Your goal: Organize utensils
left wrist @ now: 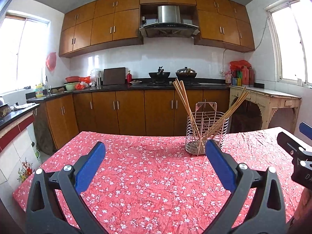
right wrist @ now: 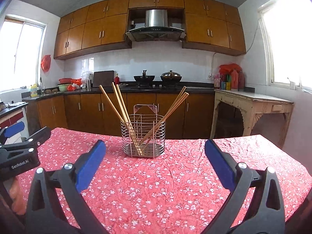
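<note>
A wire utensil holder (left wrist: 206, 133) (right wrist: 144, 136) stands upright on the table with the red flowered cloth (left wrist: 148, 175) (right wrist: 165, 185). Several wooden chopsticks (left wrist: 182, 101) (right wrist: 119, 105) lean out of it, some to the left and some to the right (left wrist: 237, 102) (right wrist: 172, 107). My left gripper (left wrist: 155, 149) hovers over the cloth, open and empty, with the holder just past its right finger. My right gripper (right wrist: 155, 148) is open too, with nothing between its blue pads; the holder stands ahead, between the fingertips and beyond them. Each gripper shows at the edge of the other's view.
Behind the table runs a kitchen counter (right wrist: 136, 87) with woks on a stove (right wrist: 144, 78), brown cabinets below and above. An old cream side table (right wrist: 253, 101) stands at the right under a window. A sink corner with bowls (left wrist: 72, 83) lies at the left.
</note>
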Demonstrator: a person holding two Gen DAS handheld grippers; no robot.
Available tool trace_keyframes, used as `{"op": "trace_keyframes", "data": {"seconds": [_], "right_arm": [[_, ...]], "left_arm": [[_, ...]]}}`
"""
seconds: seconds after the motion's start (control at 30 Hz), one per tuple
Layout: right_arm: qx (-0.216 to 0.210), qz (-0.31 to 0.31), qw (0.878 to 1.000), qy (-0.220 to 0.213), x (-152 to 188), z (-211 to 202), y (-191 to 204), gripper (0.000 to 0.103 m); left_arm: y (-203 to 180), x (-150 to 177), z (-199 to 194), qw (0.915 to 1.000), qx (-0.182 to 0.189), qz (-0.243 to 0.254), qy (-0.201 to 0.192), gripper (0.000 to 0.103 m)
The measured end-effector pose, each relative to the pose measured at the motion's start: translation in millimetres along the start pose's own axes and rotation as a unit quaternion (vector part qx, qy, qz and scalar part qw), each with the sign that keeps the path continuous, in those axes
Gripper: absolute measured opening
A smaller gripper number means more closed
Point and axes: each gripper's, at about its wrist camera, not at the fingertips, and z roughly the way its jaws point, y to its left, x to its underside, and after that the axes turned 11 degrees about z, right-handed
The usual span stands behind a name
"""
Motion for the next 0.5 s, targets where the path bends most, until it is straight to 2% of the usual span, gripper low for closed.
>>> {"op": "trace_keyframes", "data": {"seconds": [0.27,0.5], "right_arm": [[0.000,0.003,1.000,-0.019,-2.0,-6.0,-1.7,0.099],[-0.002,0.006,1.000,-0.014,-0.4,-1.7,-3.9,0.099]], "left_arm": [[-0.9,4.2,-0.6,1.0000,-0.002,0.000,0.003,0.101],[-3.0,3.4,0.6,1.0000,0.006,0.000,0.007,0.101]]}}
